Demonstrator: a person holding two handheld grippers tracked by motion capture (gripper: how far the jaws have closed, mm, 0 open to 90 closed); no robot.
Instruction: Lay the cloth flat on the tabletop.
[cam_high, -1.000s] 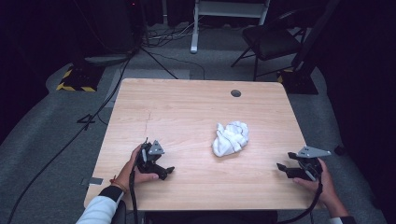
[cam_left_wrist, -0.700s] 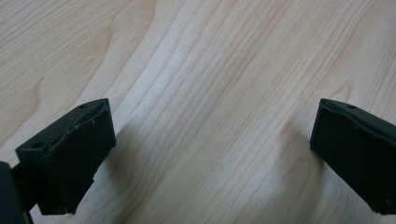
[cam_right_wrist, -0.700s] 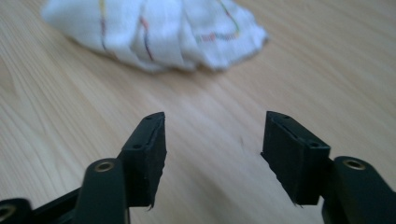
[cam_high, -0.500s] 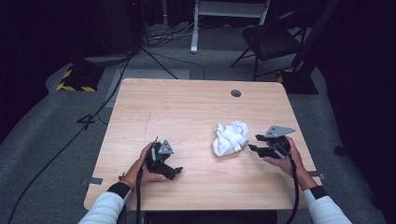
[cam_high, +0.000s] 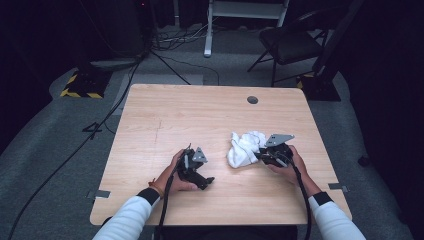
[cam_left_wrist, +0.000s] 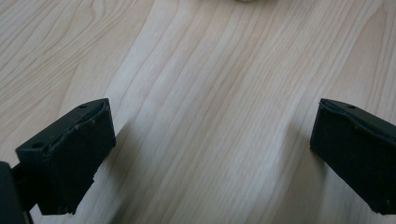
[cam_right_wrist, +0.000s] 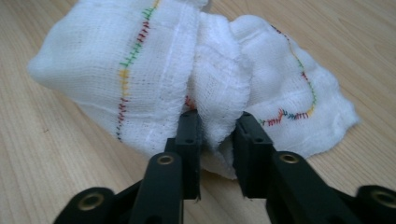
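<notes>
No words, labels, brands or numbers can be read anywhere here (the coloured stitching on the cloth (cam_right_wrist: 135, 51) forms a zigzag line, not letters).

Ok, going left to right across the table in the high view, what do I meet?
Left gripper with open jaws → crumpled white cloth with coloured stitching → right gripper, jaws closed on the cloth's edge.

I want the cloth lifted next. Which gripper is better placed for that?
Right. The right gripper already has its jaws closed on a fold of the white cloth; the left gripper rests open over bare table.
</notes>
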